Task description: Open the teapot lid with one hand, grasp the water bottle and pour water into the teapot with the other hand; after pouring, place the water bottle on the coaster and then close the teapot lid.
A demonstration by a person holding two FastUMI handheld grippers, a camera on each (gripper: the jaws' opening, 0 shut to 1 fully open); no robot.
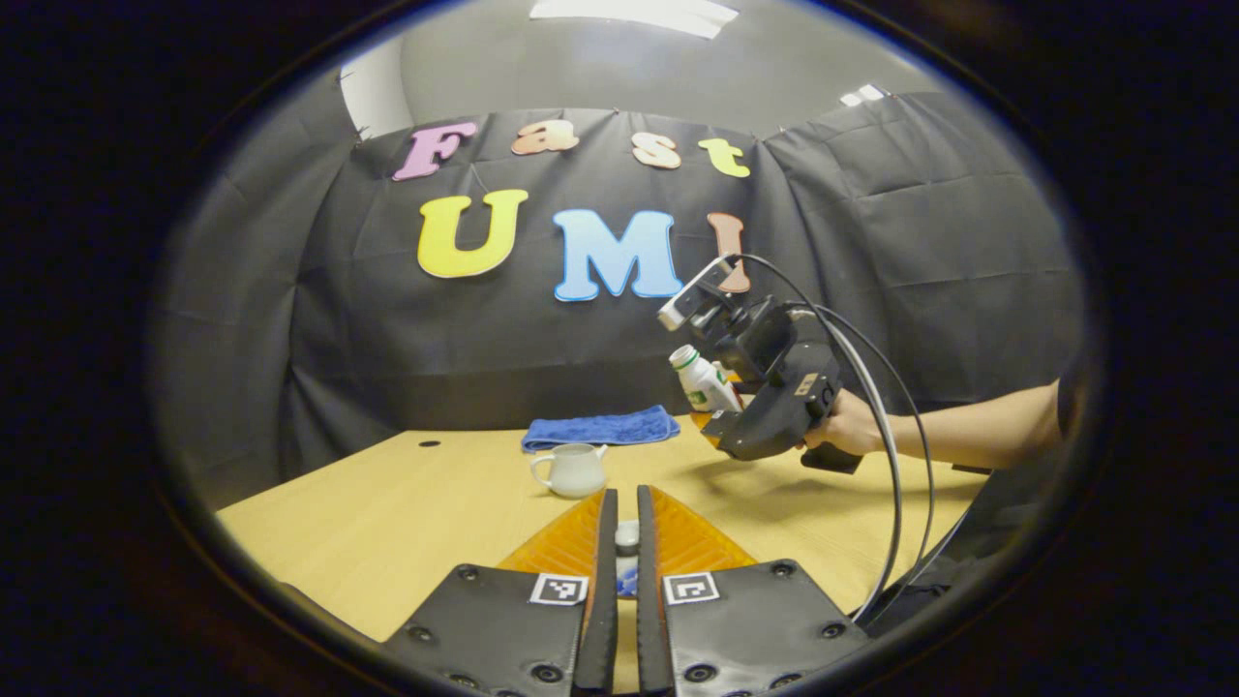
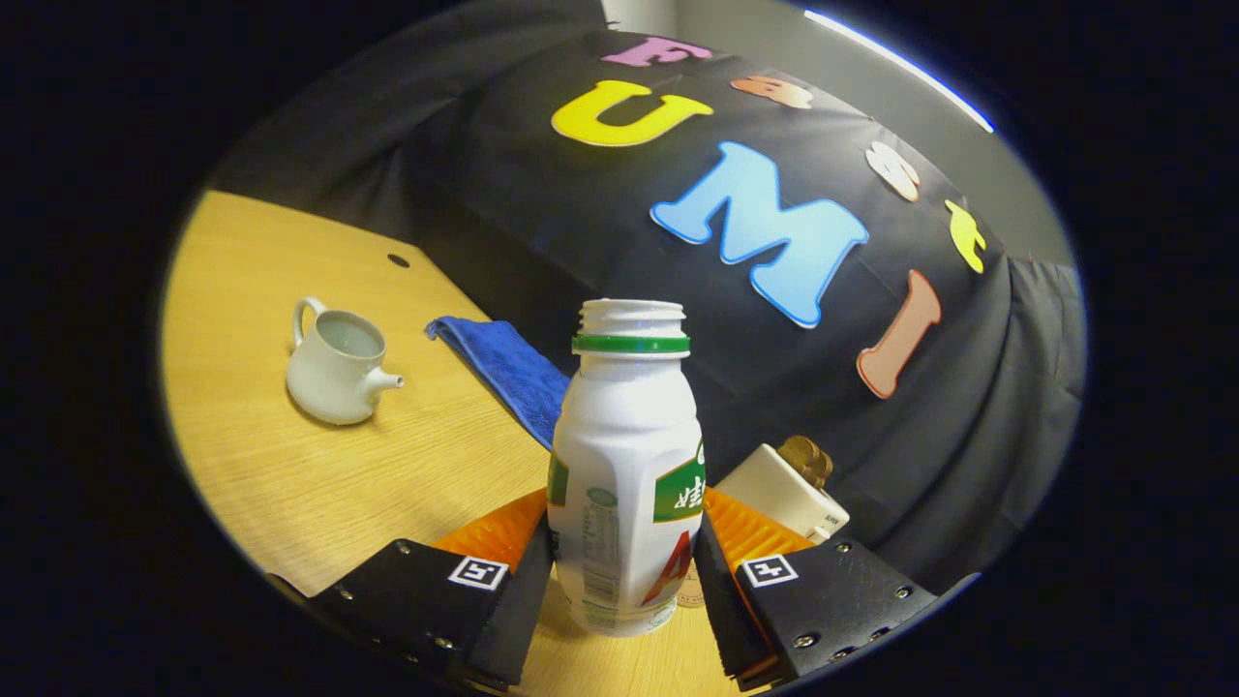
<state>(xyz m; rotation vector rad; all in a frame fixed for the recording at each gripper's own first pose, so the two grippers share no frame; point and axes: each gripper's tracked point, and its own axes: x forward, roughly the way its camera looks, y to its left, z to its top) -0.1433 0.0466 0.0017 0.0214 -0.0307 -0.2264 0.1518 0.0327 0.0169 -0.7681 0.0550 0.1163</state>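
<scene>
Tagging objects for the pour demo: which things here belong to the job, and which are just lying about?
In the job:
teapot, lid off
teapot lid, between the left gripper fingers
water bottle, uncapped, held by the right gripper

Lying about:
blue towel
white box with a gold top, by the wall

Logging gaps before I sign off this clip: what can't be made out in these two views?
- Left gripper: a small pale thing sits between its fingers, presumably the teapot lid; the fingers hide most of it.
- Teapot: open, but whether water is inside is too small to tell.
- Water bottle: opaque, so its fill is hidden in the right gripper view.
- Coaster: under the bottle a brown edge peeks out, mostly covered.
</scene>
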